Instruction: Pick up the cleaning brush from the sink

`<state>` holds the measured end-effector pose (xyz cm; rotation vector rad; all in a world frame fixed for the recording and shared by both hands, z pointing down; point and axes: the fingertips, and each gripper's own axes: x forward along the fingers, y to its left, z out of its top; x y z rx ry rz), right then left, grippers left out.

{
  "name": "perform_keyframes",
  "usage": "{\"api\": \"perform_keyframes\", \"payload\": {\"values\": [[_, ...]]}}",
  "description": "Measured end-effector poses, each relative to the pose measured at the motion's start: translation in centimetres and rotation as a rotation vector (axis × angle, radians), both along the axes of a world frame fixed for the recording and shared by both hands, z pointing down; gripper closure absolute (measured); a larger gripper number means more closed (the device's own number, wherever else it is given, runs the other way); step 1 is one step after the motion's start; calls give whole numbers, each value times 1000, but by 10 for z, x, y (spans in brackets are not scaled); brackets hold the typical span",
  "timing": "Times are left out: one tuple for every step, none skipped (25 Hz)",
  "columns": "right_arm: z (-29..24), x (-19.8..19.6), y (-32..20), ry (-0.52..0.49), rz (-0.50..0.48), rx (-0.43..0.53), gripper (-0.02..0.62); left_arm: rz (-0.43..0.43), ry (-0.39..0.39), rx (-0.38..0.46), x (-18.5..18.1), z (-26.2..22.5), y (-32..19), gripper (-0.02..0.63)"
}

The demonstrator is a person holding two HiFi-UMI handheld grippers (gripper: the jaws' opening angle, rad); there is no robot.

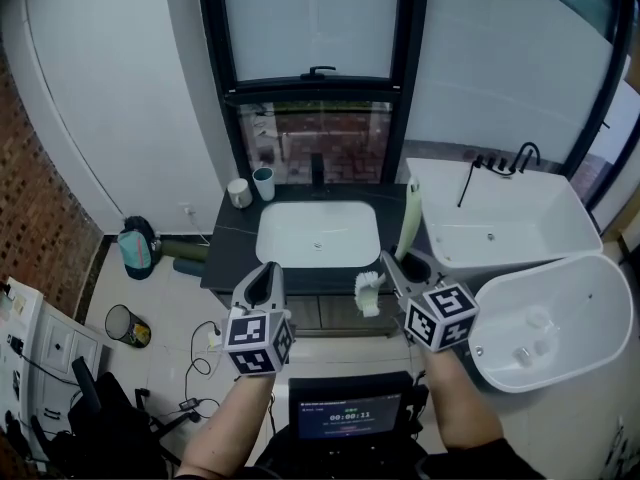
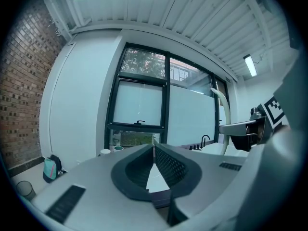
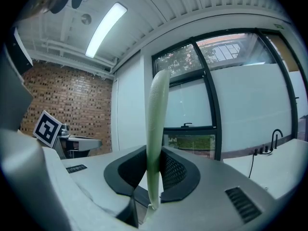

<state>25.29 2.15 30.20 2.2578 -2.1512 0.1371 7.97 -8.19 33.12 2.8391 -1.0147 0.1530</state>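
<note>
The cleaning brush has a pale green handle (image 1: 411,216) and a white bristle head (image 1: 369,291). My right gripper (image 1: 393,266) is shut on the handle and holds the brush in the air in front of the white sink (image 1: 290,240). In the right gripper view the handle (image 3: 156,124) stands upright between the pads of that gripper (image 3: 153,177). My left gripper (image 1: 266,280) hovers to the left of the brush, shut with nothing in it. In the left gripper view its tips (image 2: 154,146) meet, and the brush handle (image 2: 224,117) and the right gripper (image 2: 246,129) show at the right.
A black faucet (image 1: 317,171) and two cups (image 1: 240,193) (image 1: 263,182) stand behind the basin on the dark counter. A white bathtub (image 1: 520,223) and a round white basin (image 1: 560,318) lie to the right. A teal bag (image 1: 135,250) and a bin (image 1: 128,326) are on the floor at left.
</note>
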Motion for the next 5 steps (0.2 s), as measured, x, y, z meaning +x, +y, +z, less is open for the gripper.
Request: {"api": "perform_keyframes", "payload": {"values": [[-1, 0, 0, 1, 1, 0, 564, 0, -1, 2, 0, -1, 0, 583], [-1, 1, -1, 3, 1, -2, 564, 0, -2, 3, 0, -2, -1, 583], [-1, 2, -2, 3, 2, -4, 563, 0, -2, 4, 1, -2, -1, 583], [-1, 3, -2, 3, 3, -6, 565, -1, -3, 5, 1, -2, -1, 583], [-1, 4, -3, 3, 5, -7, 564, -1, -4, 5, 2, -3, -1, 583]]}}
